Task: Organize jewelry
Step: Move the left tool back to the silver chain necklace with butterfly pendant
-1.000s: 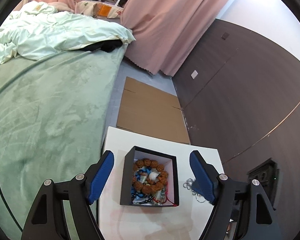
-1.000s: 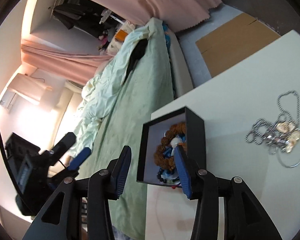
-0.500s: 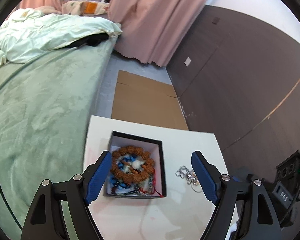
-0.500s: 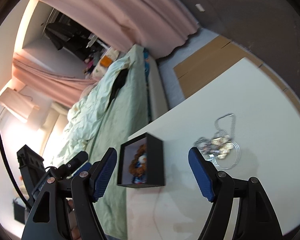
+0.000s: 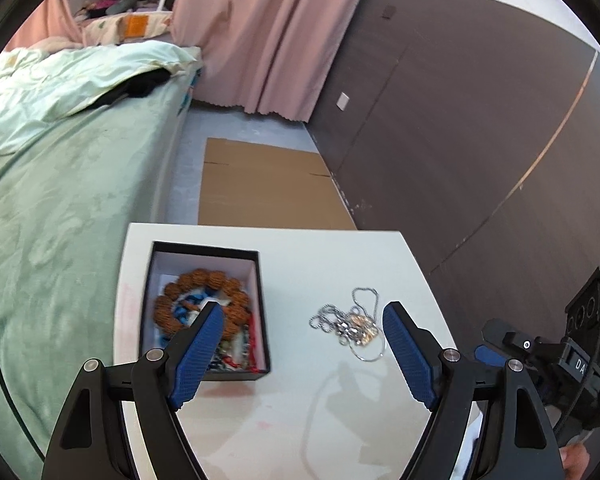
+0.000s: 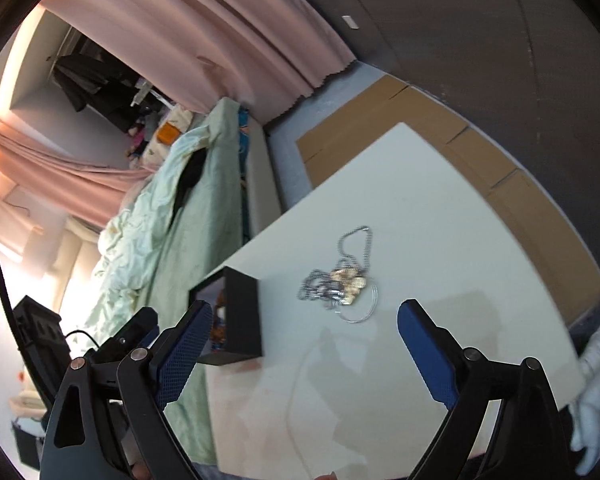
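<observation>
My left gripper (image 5: 300,312) has its blue fingers (image 5: 198,350) spread wide, with nothing pressed between them; the tip at nine o'clock overlaps the black box (image 5: 206,312) in view, though I cannot tell whether it touches. The box sits on the white table (image 5: 284,412) with the brown bead bracelet (image 5: 204,298) inside. My right gripper (image 6: 304,320) has just been opening its jaws and they stand far apart, empty. The silver chain necklace (image 6: 342,284) lies loose on the table at twelve o'clock from it, just right of the box (image 6: 240,312).
</observation>
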Action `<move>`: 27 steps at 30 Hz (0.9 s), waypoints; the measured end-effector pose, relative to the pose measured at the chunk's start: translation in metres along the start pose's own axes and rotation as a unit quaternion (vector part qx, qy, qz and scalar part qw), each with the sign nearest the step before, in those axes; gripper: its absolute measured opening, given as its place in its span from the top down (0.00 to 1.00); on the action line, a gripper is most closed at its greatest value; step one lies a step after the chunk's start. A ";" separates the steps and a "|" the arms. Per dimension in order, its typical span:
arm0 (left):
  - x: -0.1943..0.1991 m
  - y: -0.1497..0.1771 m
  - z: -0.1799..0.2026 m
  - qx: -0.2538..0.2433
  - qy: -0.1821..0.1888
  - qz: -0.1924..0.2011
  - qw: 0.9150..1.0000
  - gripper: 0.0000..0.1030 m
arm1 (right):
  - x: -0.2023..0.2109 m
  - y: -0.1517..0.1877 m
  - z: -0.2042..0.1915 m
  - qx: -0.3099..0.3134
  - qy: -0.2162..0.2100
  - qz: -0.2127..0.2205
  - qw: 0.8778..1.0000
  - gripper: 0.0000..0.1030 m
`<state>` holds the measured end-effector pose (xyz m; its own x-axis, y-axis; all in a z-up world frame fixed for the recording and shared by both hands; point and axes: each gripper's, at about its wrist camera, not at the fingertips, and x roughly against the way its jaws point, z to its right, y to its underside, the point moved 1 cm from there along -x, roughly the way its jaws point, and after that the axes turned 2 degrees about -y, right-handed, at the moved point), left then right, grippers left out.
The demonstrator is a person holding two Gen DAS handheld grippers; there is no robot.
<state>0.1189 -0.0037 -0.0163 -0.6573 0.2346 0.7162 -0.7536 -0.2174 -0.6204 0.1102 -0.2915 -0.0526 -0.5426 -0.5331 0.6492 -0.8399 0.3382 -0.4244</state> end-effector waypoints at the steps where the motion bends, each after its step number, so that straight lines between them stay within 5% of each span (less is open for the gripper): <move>1: -0.001 0.001 0.002 -0.002 0.000 -0.001 1.000 0.20 | 0.003 -0.001 0.004 0.002 0.015 0.002 1.000 0.09; 16: -0.042 0.008 0.019 -0.021 -0.011 -0.051 0.998 0.20 | 0.011 -0.011 0.036 -0.004 0.068 0.009 0.998 0.09; 22: -0.065 0.013 0.044 -0.086 -0.024 -0.076 0.993 0.21 | 0.003 -0.019 0.046 -0.015 0.062 -0.005 0.998 0.09; 27: -0.090 0.016 0.051 -0.088 -0.020 -0.108 0.990 0.36 | 0.001 -0.029 0.059 -0.036 0.059 -0.007 0.998 0.09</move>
<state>0.1670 -0.0769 -0.0745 -0.4824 0.2183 0.8483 -0.8690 0.0030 -0.4949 0.1339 -0.3477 -0.0771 -0.5239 -0.4451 0.7262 -0.8437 0.3883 -0.3707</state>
